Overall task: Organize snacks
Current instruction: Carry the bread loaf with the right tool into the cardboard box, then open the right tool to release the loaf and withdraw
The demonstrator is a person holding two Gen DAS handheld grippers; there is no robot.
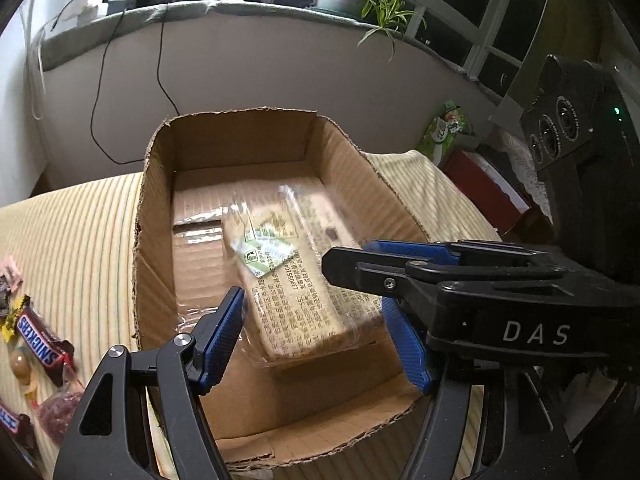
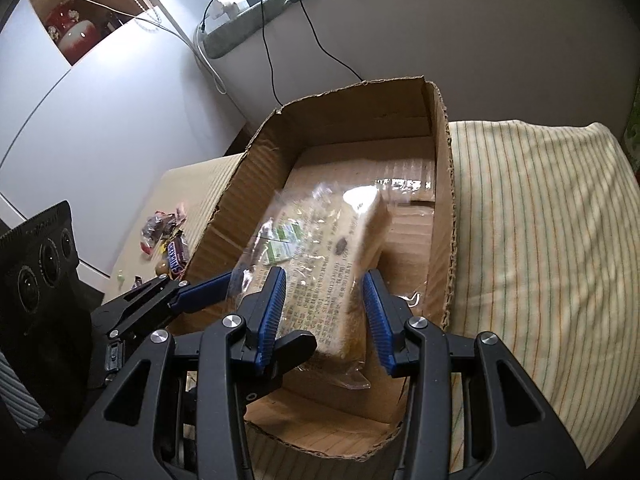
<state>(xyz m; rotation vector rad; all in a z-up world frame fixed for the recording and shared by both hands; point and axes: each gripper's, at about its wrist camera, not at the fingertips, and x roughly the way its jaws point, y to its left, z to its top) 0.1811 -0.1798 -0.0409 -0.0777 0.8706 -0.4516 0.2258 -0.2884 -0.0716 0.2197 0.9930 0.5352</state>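
Left gripper (image 1: 312, 340) spread wide with blue pads either side of the wrapped cracker pack (image 1: 296, 280), right gripper (image 2: 326, 316) half open, clamping that pack's near end, pack tilted inside the cardboard box (image 1: 156, 240), candy bars (image 1: 40, 344) lying left on the striped cloth (image 1: 80, 232).

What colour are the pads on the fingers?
Blue, on black fingers. The right wrist view shows them best.
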